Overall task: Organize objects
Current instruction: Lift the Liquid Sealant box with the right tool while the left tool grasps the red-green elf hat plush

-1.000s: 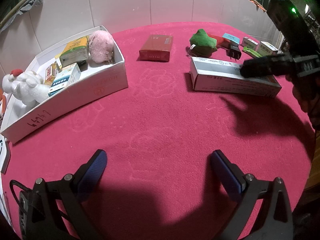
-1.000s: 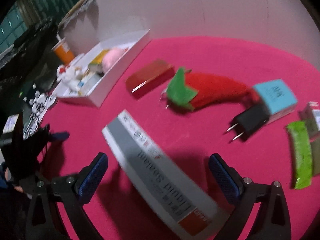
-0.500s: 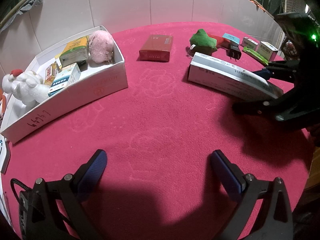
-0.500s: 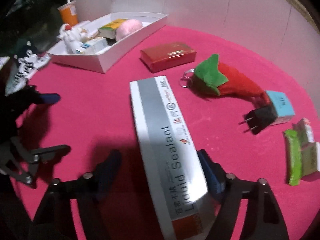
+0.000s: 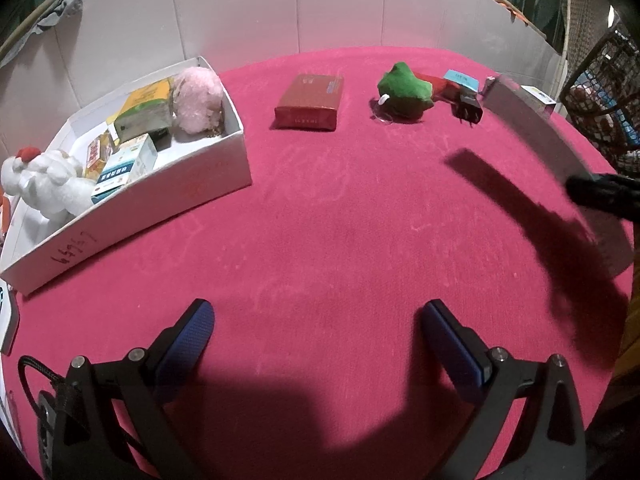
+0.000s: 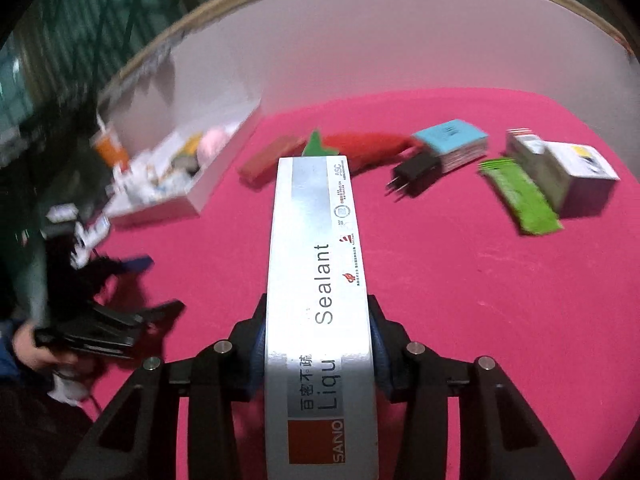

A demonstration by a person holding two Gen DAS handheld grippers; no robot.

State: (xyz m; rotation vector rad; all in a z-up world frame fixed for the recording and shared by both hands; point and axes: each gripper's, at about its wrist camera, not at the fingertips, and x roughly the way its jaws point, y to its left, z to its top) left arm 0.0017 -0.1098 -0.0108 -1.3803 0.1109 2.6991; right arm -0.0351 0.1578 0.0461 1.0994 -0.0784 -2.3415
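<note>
My right gripper [image 6: 318, 336] is shut on a long grey and white liquid sealant box [image 6: 318, 280] and holds it lifted above the red table; the box also shows at the right of the left wrist view [image 5: 548, 148]. My left gripper [image 5: 316, 340] is open and empty, low over the table's near side. A white tray [image 5: 192, 184] at the left holds a pink plush, small boxes and a white plush chicken. A red box [image 5: 310, 102], a green and red plush [image 5: 406, 88] and a black plug [image 5: 470, 108] lie further back.
A blue box [image 6: 452, 140], a green packet [image 6: 520, 196] and a white box [image 6: 576, 172] lie at the right of the table. A wire basket [image 5: 600, 92] stands off the table's right edge. A white wall runs behind the table.
My right gripper has closed on the sealant box and lifted it off the table, swinging it up to the right. My left gripper has stayed still and open.
</note>
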